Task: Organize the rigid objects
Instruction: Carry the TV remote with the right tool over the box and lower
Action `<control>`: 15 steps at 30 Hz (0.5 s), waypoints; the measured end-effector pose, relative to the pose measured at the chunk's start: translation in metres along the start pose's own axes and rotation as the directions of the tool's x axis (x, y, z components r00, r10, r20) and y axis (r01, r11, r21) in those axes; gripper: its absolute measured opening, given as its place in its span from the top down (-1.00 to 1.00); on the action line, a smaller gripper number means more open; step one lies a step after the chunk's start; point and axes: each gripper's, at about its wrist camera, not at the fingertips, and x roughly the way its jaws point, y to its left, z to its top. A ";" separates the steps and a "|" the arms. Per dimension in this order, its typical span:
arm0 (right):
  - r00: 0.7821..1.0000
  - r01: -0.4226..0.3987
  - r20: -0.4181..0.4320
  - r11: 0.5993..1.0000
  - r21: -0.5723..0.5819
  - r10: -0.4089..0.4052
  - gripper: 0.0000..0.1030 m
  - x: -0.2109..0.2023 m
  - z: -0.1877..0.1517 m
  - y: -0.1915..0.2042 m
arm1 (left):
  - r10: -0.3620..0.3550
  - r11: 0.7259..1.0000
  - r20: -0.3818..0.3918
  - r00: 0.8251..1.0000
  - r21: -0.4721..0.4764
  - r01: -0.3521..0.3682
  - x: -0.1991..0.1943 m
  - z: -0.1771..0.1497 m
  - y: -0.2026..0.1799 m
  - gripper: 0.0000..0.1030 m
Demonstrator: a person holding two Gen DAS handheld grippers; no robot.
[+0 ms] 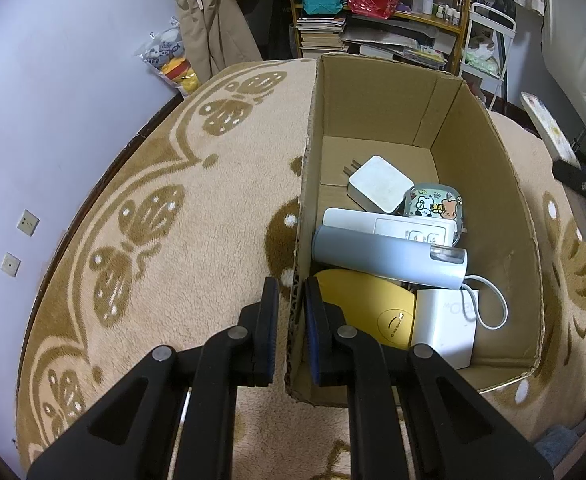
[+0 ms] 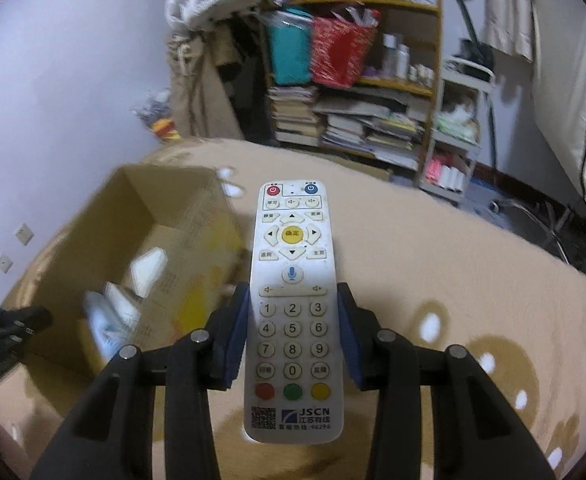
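The left gripper (image 1: 291,312) is clamped on the near left wall of the cardboard box (image 1: 489,184), one finger outside the wall and one inside, which steadies the box on the patterned blanket (image 1: 173,200). The left wrist view shows what lies inside the box: a white charger (image 1: 379,184) toward the far end, a small cartoon-printed case (image 1: 437,202) just beside it, a white power strip (image 1: 393,228), a grey-blue bottle (image 1: 381,258) lying across the middle, a yellow disc (image 1: 369,312) and a white power adapter (image 1: 445,324) at the near end. The right side of the box floor is bare.

The right gripper (image 2: 293,320) is clamped on a white remote control (image 2: 292,300), gripping it by the long edges at the number keys. The remote is held in the air, to the right of the box and above the blanket. Here the box is blurred and its contents are unclear; only this view shows the remote.

Risks, as judged:
- The grip sits on smooth plastic edges; a quick swing could let the remote slip.
- A low approach could strike the right wall of the box.
- Releasing onto the bottle could leave the remote perched and unstable.
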 end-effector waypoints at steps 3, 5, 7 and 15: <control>0.999 -0.041 0.017 0.999 -0.022 0.041 0.14 -0.004 0.007 0.022 | -0.001 1.000 0.000 1.000 -0.001 0.001 0.000 0.000 0.000 0.75; 0.998 -0.061 0.026 0.998 -0.033 0.062 0.14 -0.005 0.010 0.034 | -0.003 1.000 -0.001 1.000 -0.003 0.003 0.000 0.000 0.000 0.75; 0.996 -0.080 0.029 0.996 -0.037 0.081 0.14 -0.006 0.012 0.045 | -0.004 1.000 0.000 1.000 -0.003 0.004 0.000 0.000 0.000 0.75; 0.988 -0.156 0.003 0.986 -0.050 0.156 0.14 0.000 0.008 0.084 | -0.007 1.000 0.000 1.000 -0.004 0.007 0.000 0.000 -0.001 0.75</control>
